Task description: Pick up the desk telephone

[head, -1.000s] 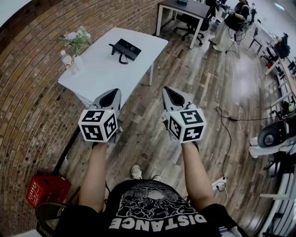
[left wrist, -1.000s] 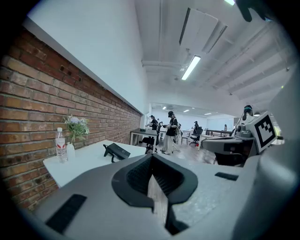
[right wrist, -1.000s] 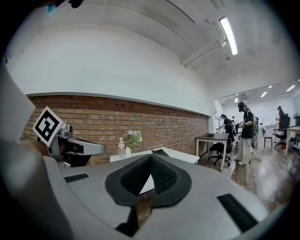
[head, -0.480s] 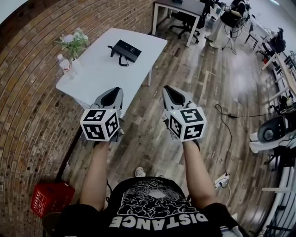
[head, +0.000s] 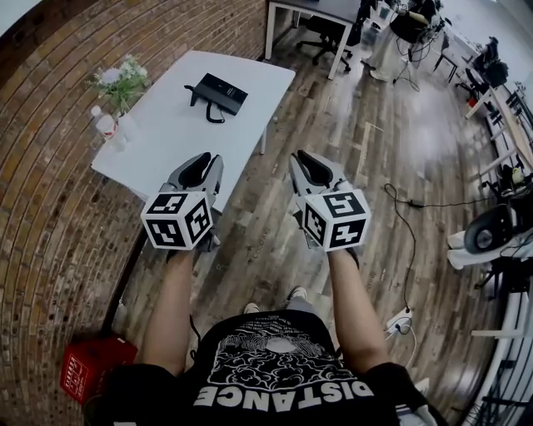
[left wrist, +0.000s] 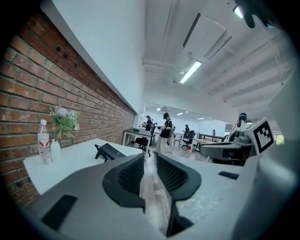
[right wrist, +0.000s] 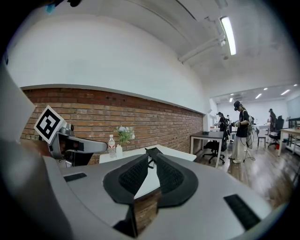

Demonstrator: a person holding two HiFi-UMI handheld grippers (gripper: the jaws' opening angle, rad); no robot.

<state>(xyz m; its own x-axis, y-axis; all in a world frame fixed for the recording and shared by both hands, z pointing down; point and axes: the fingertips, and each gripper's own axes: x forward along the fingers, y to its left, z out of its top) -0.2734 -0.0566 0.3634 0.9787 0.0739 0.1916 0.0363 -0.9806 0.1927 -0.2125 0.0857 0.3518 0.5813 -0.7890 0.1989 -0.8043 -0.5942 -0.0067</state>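
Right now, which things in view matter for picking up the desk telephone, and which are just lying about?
Job: desk telephone on the white table; left tongs and right tongs, jaws have just been opening, nothing between them.

Lying about: water bottle and flowers on that table; red crate and power strip on the floor.

place: open-plan office | walls: brick wall [head: 50,208] | floor: planks [head: 366,158], a loose cable [head: 416,202] | furniture: white tabletop [head: 166,133] with phone [head: 218,91]; another desk [head: 316,10] with swivel chair [head: 321,40] | people [right wrist: 242,129]: standing among far desks | ceiling: strip light [right wrist: 228,28]
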